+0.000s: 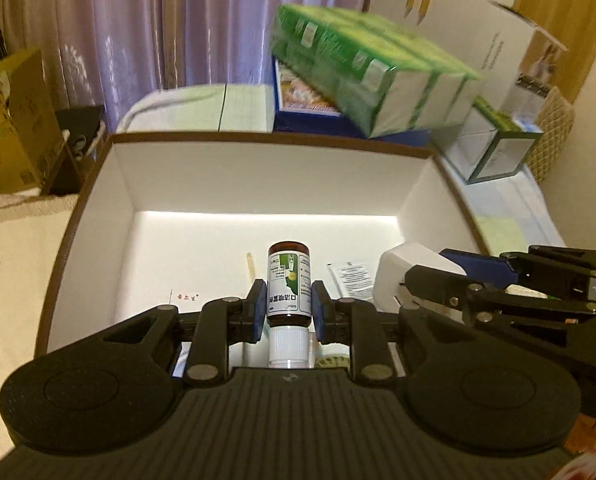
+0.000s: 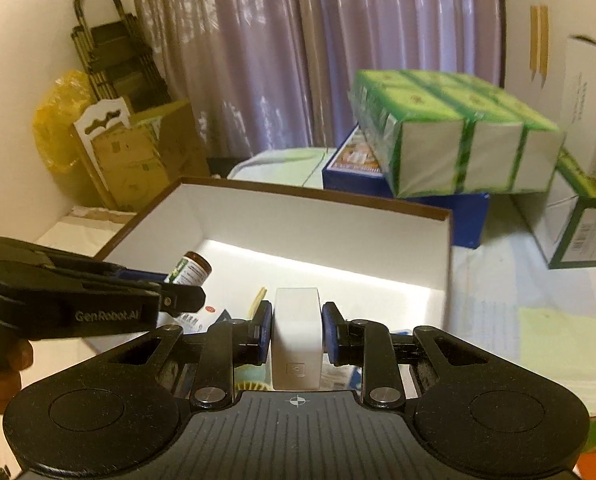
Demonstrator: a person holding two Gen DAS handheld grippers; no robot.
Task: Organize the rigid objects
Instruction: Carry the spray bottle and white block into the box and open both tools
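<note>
A white box point(image 1: 258, 184) with a brown rim is seen open-topped just ahead of and below both grippers; its far wall stands well ahead of the fingertips, and much of the lit floor between is left bare. A brown bottle point(image 1: 289, 284) with a green-and-white label and a white cap is pinched by the left gripper point(image 1: 289, 308), base pointing forward, over the near part of the box. A plain white block point(image 2: 296, 340) with rounded edges and a small square mark is pinched by the right gripper point(image 2: 296, 334), also over the near part. Beyond the far rim, green packs point(image 2: 457, 132) are stacked on a blue box point(image 2: 449, 208). A folded stepladder point(image 2: 114, 56) and a yellow bag point(image 2: 58, 120) are shown only in the right view, at far left. A leaflet point(image 1: 351, 276) on the box floor is plain only in the left view.
</note>
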